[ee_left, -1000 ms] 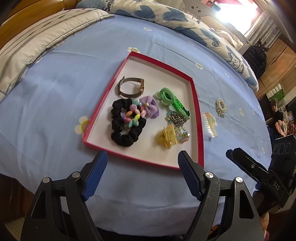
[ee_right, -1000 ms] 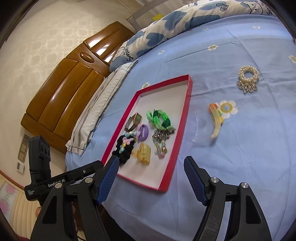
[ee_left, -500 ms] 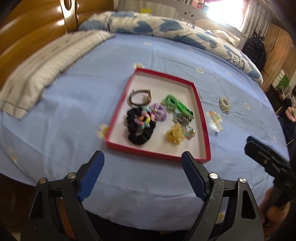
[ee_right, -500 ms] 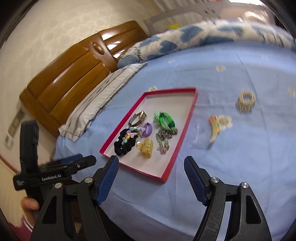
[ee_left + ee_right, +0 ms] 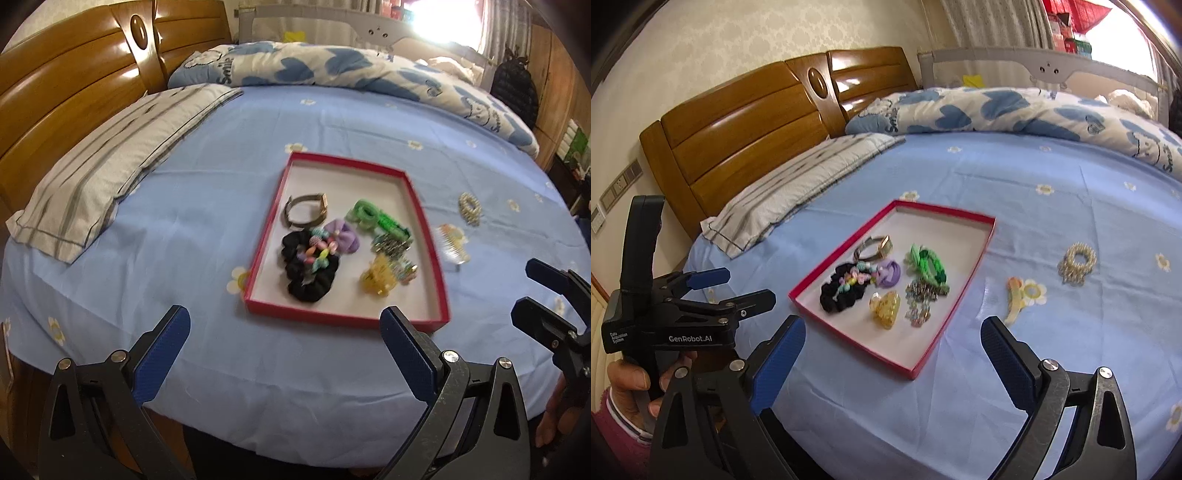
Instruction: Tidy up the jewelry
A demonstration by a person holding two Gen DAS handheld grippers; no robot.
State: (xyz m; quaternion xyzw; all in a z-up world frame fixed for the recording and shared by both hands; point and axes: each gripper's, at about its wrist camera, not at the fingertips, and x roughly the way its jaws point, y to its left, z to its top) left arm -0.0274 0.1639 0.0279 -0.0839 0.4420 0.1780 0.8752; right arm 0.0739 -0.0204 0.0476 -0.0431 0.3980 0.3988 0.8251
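Nearest the foot edge of the bed, the left gripper (image 5: 282,354) and the right gripper (image 5: 892,360) both hang over the blue sheet (image 5: 184,206), their jaws spreading wide with nothing between them. Just past them lies the red-rimmed tray (image 5: 441,291), holding a black scrunchie (image 5: 306,280), a yellow claw clip (image 5: 376,282), a beaded piece, a purple tie, a green tie (image 5: 364,216) and a watch (image 5: 306,210). Beside the tray's right edge, on the sheet, rest a comb (image 5: 1014,299) and, farther along, a pearl scrunchie (image 5: 1076,264). Pillows and the wooden headboard (image 5: 746,133) sit beyond.
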